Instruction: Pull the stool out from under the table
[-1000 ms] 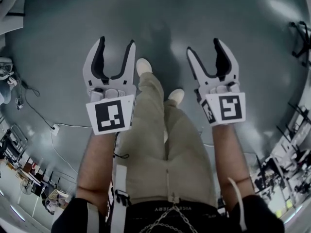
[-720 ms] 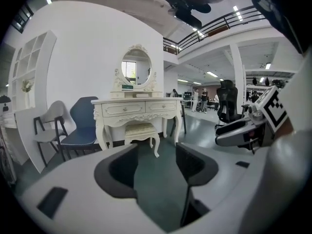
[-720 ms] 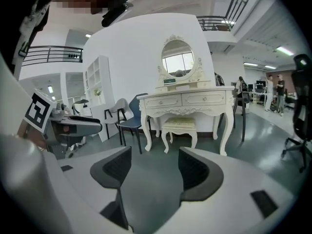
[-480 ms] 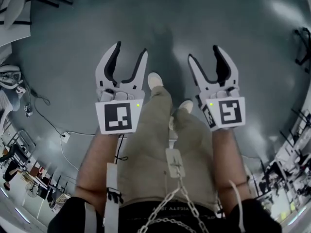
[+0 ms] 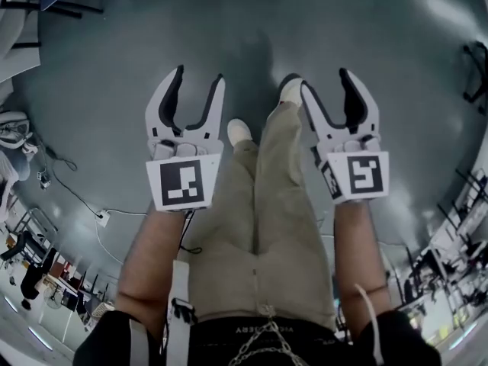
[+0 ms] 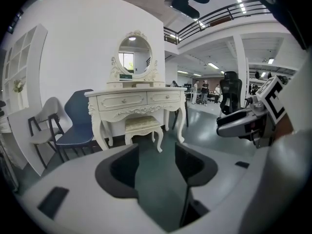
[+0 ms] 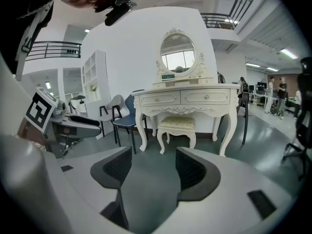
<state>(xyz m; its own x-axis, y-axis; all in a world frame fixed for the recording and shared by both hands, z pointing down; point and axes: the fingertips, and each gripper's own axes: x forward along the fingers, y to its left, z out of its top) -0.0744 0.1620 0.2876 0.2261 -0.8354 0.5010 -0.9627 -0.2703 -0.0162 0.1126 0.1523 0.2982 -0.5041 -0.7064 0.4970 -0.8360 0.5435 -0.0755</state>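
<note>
A cream stool [image 6: 142, 126] [image 7: 176, 125] with a padded seat stands tucked between the legs of a white dressing table [image 6: 136, 99] [image 7: 185, 97], some way ahead across the floor. In the head view my left gripper [image 5: 198, 78] and right gripper [image 5: 326, 82] are held side by side over the person's legs, both open and empty. The left gripper [image 6: 156, 155] points at the stool with only floor between its dark pads. Likewise, the right gripper [image 7: 152, 167] frames bare floor short of the stool. Neither gripper touches anything.
An oval mirror [image 6: 134, 57] tops the table. A blue chair [image 6: 78, 121] and a grey chair [image 6: 44, 123] stand left of it against the wall. A black office chair [image 6: 229, 94] and several people are further back on the right. Cables [image 5: 99, 216] lie on the floor at the left.
The person has stepped forward, the right foot now leading. Both grippers have travelled along with the body, still side by side, open and empty.
</note>
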